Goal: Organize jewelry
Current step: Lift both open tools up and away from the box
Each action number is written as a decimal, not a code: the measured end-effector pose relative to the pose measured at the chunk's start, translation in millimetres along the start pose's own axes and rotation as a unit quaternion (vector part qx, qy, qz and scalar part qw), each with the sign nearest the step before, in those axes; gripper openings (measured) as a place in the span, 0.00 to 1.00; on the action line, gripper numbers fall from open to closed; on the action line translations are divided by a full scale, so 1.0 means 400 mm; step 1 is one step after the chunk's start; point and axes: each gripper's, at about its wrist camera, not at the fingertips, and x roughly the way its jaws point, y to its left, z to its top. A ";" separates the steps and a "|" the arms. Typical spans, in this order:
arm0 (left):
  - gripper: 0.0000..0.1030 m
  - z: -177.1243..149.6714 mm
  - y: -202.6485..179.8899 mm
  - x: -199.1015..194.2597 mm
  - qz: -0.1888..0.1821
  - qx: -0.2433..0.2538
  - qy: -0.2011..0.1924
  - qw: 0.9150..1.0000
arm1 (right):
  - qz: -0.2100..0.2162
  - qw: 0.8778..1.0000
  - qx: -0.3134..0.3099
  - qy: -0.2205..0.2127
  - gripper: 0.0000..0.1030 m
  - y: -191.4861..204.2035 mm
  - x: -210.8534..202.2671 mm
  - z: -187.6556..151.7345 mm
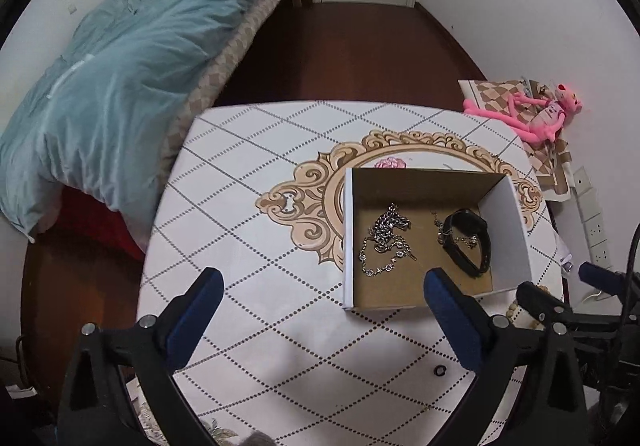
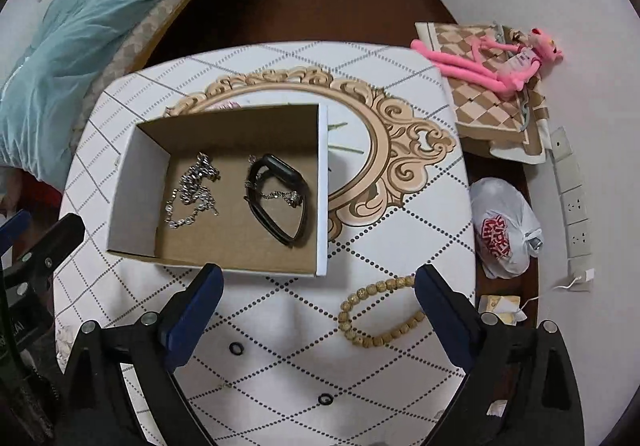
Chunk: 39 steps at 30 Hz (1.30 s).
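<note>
Key relation: the wooden bead bracelet (image 2: 378,312) lies on the bench (image 2: 280,378) just ahead of the right claw (image 2: 318,278), its loop reaching from the gap's middle to the right finger, which hides part of it.
Long axis: the loop is a flattened oval, stretched side to side across the claw's reach.
Nearer claw: the right, by my reading; from the left claw (image 1: 324,282) only a few beads show, far to its right, behind the other tool.
Right claw: released, fingers wide apart, holding nothing.
Left claw: released too, empty, with the cardboard box (image 1: 516,218) ahead to its right.
Bracelet's look: round tan beads, pitted, strung closely.
Already boxed: silver chains (image 2: 192,190) and a black watch (image 2: 280,198).
Loose: two small black rings (image 2: 236,347), (image 2: 325,399) on the bench near the right claw's left finger.
</note>
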 end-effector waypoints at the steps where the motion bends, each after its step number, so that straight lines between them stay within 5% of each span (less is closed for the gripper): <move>1: 0.99 -0.003 -0.001 -0.014 0.003 0.001 -0.006 1.000 | -0.001 1.000 0.000 -0.010 0.95 0.001 -0.021 -0.005; 13: 0.99 -0.062 0.009 -0.200 0.007 -0.010 -0.066 0.998 | -0.022 0.994 0.010 -0.111 0.95 -0.009 -0.262 -0.085; 25: 0.99 -0.109 -0.008 -0.337 0.001 -0.011 -0.111 0.994 | -0.005 0.986 0.020 -0.166 0.95 -0.023 -0.415 -0.168; 33: 0.99 -0.163 -0.029 -0.262 0.036 -0.007 -0.101 0.994 | 0.011 0.992 0.048 -0.117 0.95 -0.084 -0.290 -0.213; 39: 0.99 -0.237 -0.060 -0.120 0.049 0.004 -0.037 0.998 | 0.027 0.996 0.071 -0.052 0.94 -0.137 -0.101 -0.293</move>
